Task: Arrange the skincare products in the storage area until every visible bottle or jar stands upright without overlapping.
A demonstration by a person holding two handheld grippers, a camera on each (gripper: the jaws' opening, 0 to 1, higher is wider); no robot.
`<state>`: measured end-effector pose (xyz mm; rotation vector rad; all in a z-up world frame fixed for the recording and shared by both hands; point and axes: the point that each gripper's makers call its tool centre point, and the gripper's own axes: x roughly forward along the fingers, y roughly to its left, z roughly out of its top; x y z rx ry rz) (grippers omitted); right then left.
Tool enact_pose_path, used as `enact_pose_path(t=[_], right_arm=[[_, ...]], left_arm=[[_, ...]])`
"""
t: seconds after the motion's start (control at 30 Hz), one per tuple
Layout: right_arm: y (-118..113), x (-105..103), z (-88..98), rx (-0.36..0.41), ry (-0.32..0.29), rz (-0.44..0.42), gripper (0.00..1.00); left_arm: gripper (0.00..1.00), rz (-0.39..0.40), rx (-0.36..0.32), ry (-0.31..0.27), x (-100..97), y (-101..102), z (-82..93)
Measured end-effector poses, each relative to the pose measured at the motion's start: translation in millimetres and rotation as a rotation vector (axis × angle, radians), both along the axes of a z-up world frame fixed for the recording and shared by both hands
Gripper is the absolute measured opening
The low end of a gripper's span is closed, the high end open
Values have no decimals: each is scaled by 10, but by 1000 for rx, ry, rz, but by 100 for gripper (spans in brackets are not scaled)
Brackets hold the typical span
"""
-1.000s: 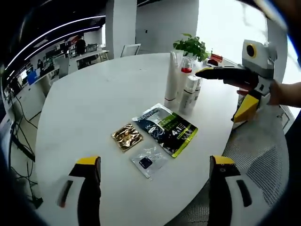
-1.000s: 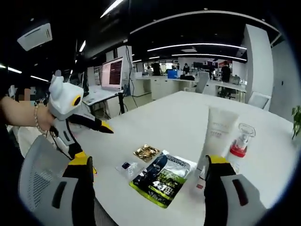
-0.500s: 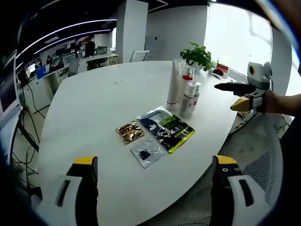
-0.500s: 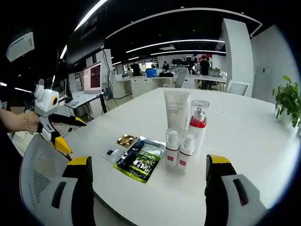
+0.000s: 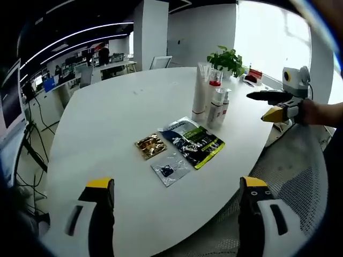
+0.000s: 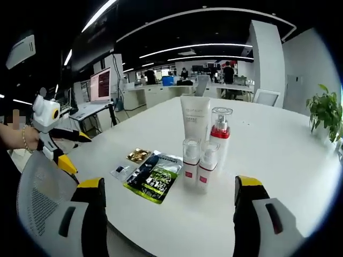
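Both hand-held grippers, left [image 5: 172, 201] and right [image 6: 170, 201], stood apart and empty; crowding the seemingly touching bottles [image 6: 201, 155] beside the white tube [image 6: 194, 116] risked toppling them.

Bright, window glare, fisheye-warped edges

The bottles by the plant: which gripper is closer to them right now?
Right. The right gripper hangs just off the table edge beside the bottles; the left gripper sits further back, beyond the flat packets.
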<state>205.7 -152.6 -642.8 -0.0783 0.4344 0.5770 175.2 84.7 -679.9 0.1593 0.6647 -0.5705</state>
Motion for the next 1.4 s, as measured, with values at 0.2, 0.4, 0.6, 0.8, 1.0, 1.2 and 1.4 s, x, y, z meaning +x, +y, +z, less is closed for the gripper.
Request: enact_pose_path(t=[0.2,0.4,0.6,0.8,1.0,1.2,1.4], right_arm=[[10,-8,-14,4,9,3,99],[20,-29,-24,2,17,9,99],[56,-68,-37,2,25,32,99],[157,-158,10,9,11,90,100],[224,-199,23,39,17,126,100],[292,-232,29,60,22,161,100],[287,-232,8,56,32,153,99]], left_arm=[[94,2,-2,-3,14,26,3],[93,6,11,-8,14,18,3],[91,55,18,-32,62,96,19],[92,105,30,-55,98,170,48],[92,117,18,-82,105,178,102],[91,125,64,-94,121,236,96],[89,139,55,-97,135,285,93]])
